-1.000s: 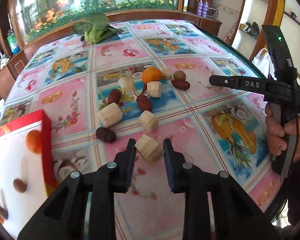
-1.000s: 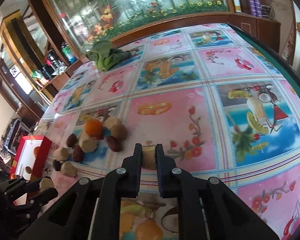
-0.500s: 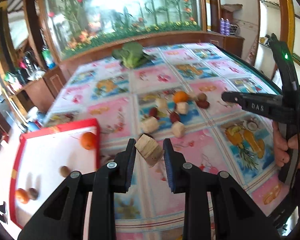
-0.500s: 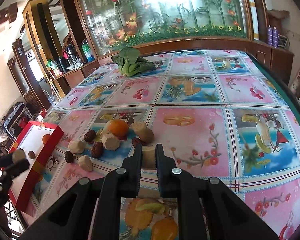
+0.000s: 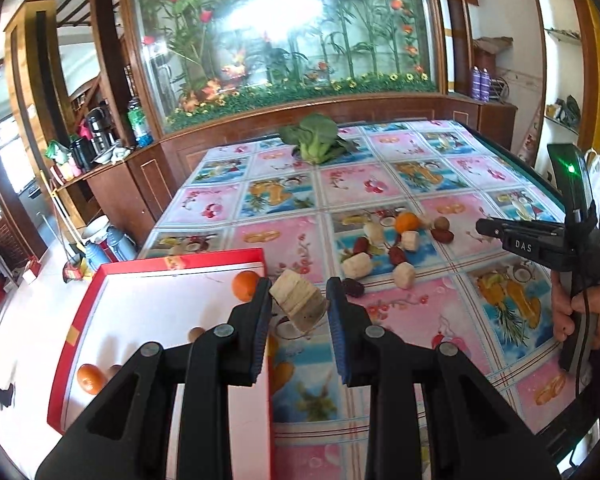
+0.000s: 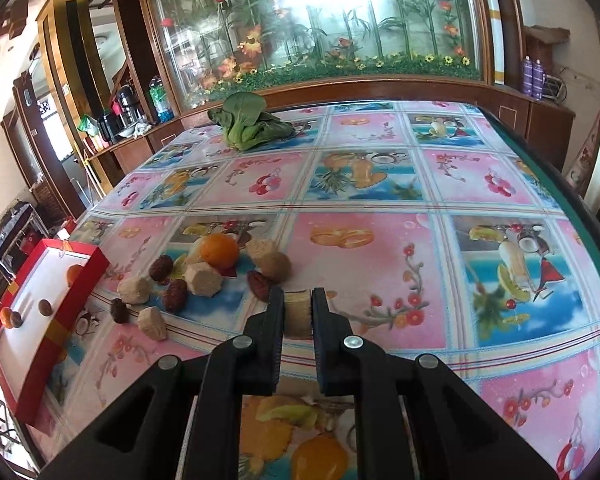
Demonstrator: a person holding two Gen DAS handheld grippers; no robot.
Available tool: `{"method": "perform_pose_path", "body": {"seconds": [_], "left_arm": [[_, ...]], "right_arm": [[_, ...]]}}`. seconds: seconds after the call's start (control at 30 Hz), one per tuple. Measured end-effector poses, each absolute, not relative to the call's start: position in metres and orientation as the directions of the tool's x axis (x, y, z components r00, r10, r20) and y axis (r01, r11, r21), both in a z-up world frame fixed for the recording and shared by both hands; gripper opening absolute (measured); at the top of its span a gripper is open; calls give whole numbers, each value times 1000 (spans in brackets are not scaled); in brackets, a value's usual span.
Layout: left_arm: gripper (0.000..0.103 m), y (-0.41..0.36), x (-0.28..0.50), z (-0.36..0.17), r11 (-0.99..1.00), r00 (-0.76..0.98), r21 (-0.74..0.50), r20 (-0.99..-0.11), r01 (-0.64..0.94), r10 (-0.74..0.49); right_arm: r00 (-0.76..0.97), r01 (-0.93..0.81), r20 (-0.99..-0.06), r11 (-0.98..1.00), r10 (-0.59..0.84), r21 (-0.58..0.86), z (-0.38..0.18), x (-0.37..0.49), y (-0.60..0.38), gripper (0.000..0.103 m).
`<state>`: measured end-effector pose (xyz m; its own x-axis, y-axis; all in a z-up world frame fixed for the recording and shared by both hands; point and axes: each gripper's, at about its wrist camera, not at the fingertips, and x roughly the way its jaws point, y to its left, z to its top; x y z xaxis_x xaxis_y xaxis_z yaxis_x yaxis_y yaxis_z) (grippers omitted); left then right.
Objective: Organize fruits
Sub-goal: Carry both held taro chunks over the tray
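Fruits (image 5: 384, 242) lie heaped at 1 o'clock from the left gripper (image 5: 299, 310), which clamps a pale chunk (image 5: 298, 306) beside the red tray's (image 5: 172, 266) rim, probably for dropping in. Right gripper (image 6: 298, 311) pinches another chunk (image 6: 298, 312), likely awaiting its turn.

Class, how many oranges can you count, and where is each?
3 oranges: one in the pile on the tablecloth; two in the red tray, at its far right and near its left edge. Left gripper may hide more.
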<state>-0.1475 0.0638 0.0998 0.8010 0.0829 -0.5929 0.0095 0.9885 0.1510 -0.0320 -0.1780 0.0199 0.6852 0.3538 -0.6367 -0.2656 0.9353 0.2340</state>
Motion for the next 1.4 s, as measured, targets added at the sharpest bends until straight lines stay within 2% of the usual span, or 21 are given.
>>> {"method": "perform_pose_path", "body": {"seconds": [0.37,0.6,0.9,1.4], "left_arm": [[30,108,-162,99,987,796,135,-586,-86,150],[30,150,-171,89,973,774,134,-590,-187,230],[30,192,-183,81,953,755,120,-586,-279,294],[30,217,-179,57,947,714,104,-634,-303,298]], "right_arm": [[549,-465,-583,799,599,382,39,-65,-78,11],[463,-601,-567,712,681,364,60,-87,-4,11],[407,-683,-594,664,693,306,59,-104,52,11],[359,-698,-673,665,646,266,32,-114,85,11]]}}
